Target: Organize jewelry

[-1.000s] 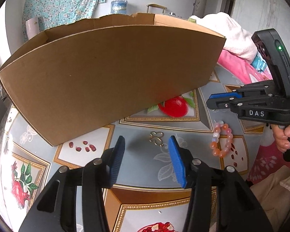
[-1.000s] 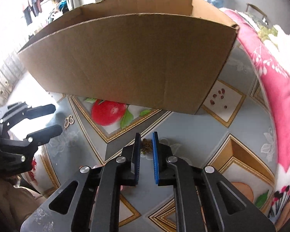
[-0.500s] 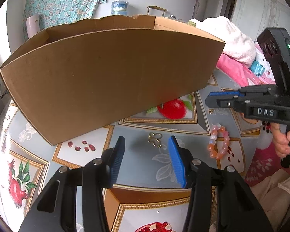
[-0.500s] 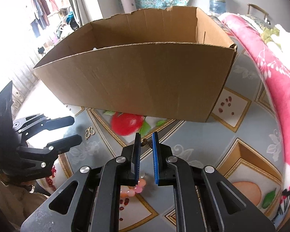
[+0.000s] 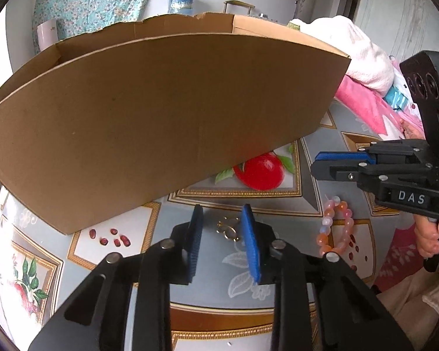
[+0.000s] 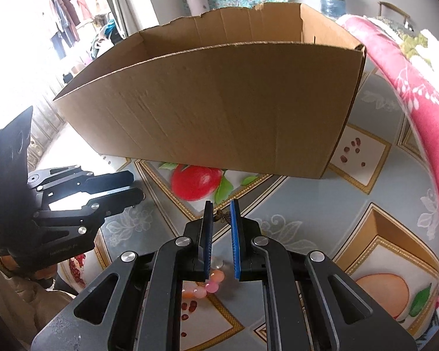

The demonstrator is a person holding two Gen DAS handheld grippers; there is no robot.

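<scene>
A big open cardboard box (image 5: pixel 166 111) stands on the patterned table; it also shows in the right wrist view (image 6: pixel 219 108). My left gripper (image 5: pixel 223 219) is partly closed, its pads on either side of a gold butterfly brooch (image 5: pixel 227 227) lying on the table. My right gripper (image 6: pixel 221 209) is shut on a small bronze butterfly charm (image 6: pixel 223 216) and holds it above the table, short of the box. A pink and orange bead bracelet (image 5: pixel 336 225) lies on the table under the right gripper; it also shows in the right wrist view (image 6: pixel 210 285).
The table (image 5: pixel 281 266) has a grey cloth with fruit pictures. A pink blanket (image 6: pixel 409 93) lies along the right side. The right gripper (image 5: pixel 317 165) shows in the left view. A person's hand (image 5: pixel 430 234) holds it.
My right gripper has risen from the table with the bronze charm. My left gripper's jaws have narrowed around the gold brooch.
</scene>
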